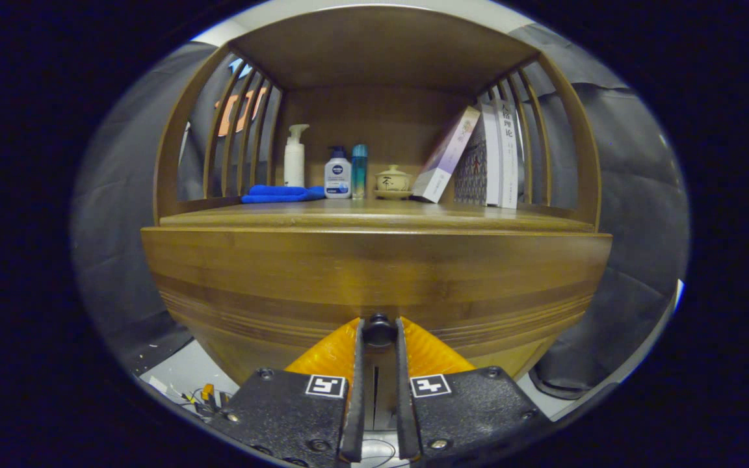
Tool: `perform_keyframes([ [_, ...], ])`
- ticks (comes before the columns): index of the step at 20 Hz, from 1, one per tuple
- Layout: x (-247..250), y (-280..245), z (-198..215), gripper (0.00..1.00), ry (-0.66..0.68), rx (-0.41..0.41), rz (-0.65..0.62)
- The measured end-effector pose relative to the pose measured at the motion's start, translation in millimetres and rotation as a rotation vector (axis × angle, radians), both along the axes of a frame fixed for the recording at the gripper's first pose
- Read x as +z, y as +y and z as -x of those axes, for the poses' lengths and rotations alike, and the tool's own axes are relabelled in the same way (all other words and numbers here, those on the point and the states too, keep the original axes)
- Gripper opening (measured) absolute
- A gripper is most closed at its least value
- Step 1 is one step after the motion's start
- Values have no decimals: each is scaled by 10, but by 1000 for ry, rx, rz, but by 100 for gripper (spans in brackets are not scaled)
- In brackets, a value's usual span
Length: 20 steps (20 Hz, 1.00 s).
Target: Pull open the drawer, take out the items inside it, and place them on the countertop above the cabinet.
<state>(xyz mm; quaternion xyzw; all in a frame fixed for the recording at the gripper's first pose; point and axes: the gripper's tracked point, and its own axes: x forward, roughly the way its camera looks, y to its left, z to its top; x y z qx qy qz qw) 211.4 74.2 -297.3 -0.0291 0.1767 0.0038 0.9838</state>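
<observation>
1. On the left of the countertop [374,218] lay a folded blue cloth [281,193], close to the wooden bars at that side.
2. Just behind the cloth stood a tall white pump bottle [294,158].
3. Next came a shorter white bottle with a dark cap [337,173], and a thin teal bottle [359,170] stood right beside it.
4. In the middle sat a small cream cup with a lid [393,180] on a little dish.
5. To the right, one book [446,156] leaned over against a row of upright books [499,156].
6. Below the countertop was the wooden drawer [374,279]. It looked closed, though I could not be sure from so near.
7. Its small dark knob [379,329] sat low in the middle of the drawer front.
8. The gripper [379,335] was pulled in narrow, with one finger on each side of the knob, squeezing it.
</observation>
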Motion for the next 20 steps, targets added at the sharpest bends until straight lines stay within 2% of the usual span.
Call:
perform_keyframes([
  [8,50,-79,554,23,25,18,-1],
  [20,86,-157,1378,23,69,87,10],
])
